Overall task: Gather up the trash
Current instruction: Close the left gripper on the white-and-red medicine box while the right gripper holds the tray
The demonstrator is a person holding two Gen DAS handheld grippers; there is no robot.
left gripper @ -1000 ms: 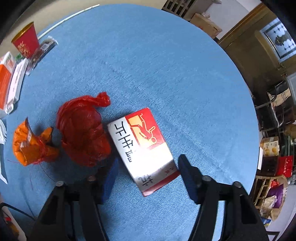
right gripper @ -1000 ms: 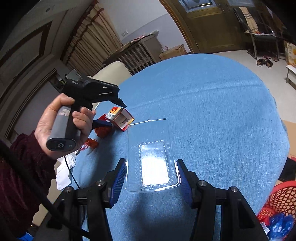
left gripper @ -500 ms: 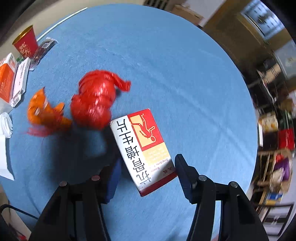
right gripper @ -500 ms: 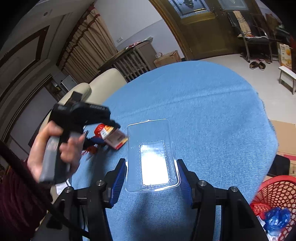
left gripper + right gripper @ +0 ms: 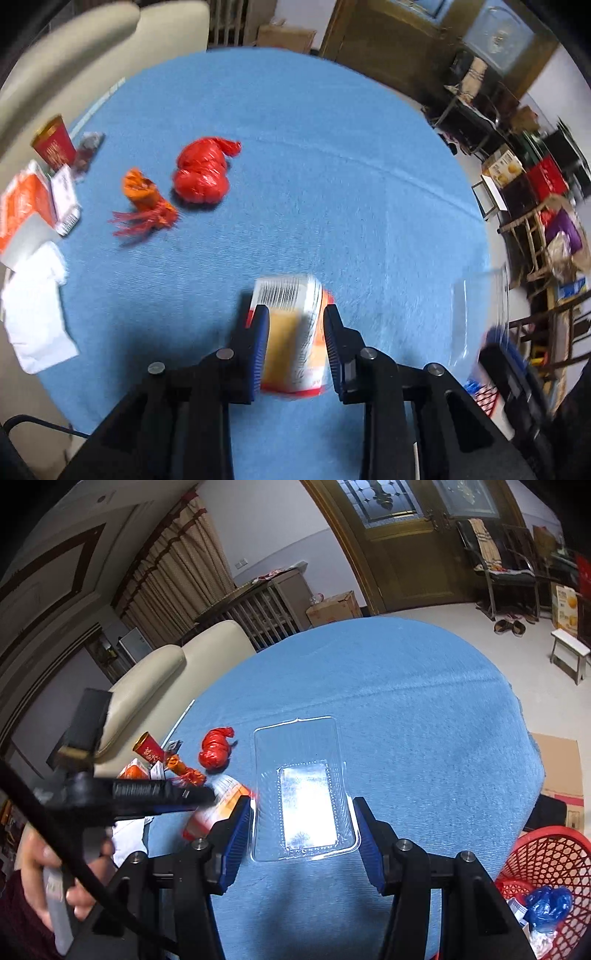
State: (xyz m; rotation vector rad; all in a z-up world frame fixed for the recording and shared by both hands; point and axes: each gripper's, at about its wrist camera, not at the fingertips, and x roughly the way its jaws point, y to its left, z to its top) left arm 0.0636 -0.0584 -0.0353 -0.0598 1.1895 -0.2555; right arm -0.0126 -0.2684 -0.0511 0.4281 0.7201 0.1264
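My left gripper (image 5: 295,321) is shut on a red and white carton box (image 5: 291,332) and holds it above the blue table (image 5: 314,166); the box also shows blurred in the right wrist view (image 5: 221,805). My right gripper (image 5: 299,812) is shut on a clear plastic tray (image 5: 301,786), held over the table. A red plastic bag (image 5: 203,173) and an orange net bag (image 5: 144,199) lie on the table to the left.
A red paper cup (image 5: 53,142), orange and white packets (image 5: 26,203) and white tissue (image 5: 35,314) lie at the table's left edge. A red basket (image 5: 543,878) with trash stands on the floor at the lower right. A beige sofa (image 5: 155,672) is behind the table.
My left gripper closed on the carton box, lifted it off the table and swung right, towards the right gripper. The right gripper kept hold of the clear tray.
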